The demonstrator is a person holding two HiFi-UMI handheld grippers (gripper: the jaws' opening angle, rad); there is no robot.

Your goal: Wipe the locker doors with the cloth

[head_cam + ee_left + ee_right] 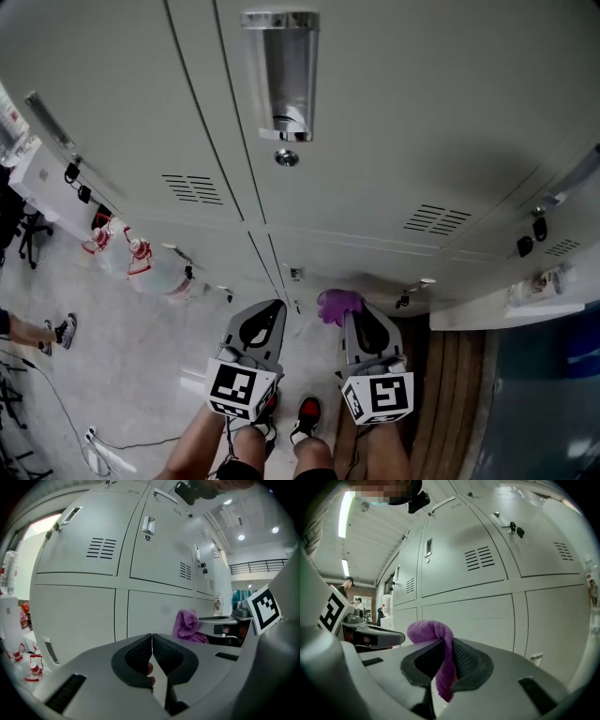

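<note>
Purple cloth point(425, 630) in right tool point(449, 645)

wide flat run across the locker doors point(394, 141), open to a pass. one metal handle point(289, 75) jutted from the middle door, and keys point(532, 234) dangled at right. down left, water bottles point(141, 267) crowded the locker foot. a white ledge point(487, 309) stuck out at right. the near-left floor point(141, 375) lay open.
</note>
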